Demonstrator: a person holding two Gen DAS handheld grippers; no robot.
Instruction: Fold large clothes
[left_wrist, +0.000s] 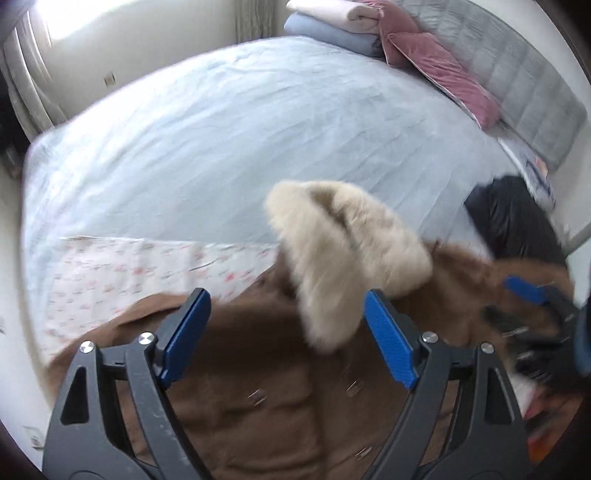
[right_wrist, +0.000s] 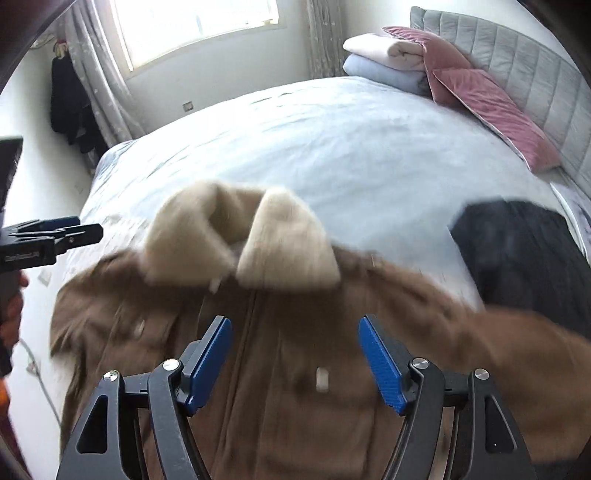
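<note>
bed (right_wrist: 332, 140) with pale blue sheet fills most of both views, ahead of both sets of fingers; grey headboard (right_wrist: 524, 70) far right

brown coat (right_wrist: 280, 387) lies on near edge of bed, front up, directly under and ahead of both grippers; blurred in both views. one sleeve runs out to the right past the right fingers

black garment (right_wrist: 524, 258) on the bed, ahead-right of the right fingers, just beside the coat sleeve

pink pillows (right_wrist: 487, 107) against headboard, folded blankets (right_wrist: 384, 62) stacked beside them, far ahead

patterned cloth (left_wrist: 147, 266) ahead-left of the left fingers, coat edge over it

cream fur collar (right_wrist: 240, 240) at top of the coat, just ahead of right fingers; in left view it sits between the fingertips and beyond

left gripper (left_wrist: 288, 325): fingers spread, holding nothing

right gripper (right_wrist: 295, 343): fingers spread, above the coat's zip line, holding nothing
</note>
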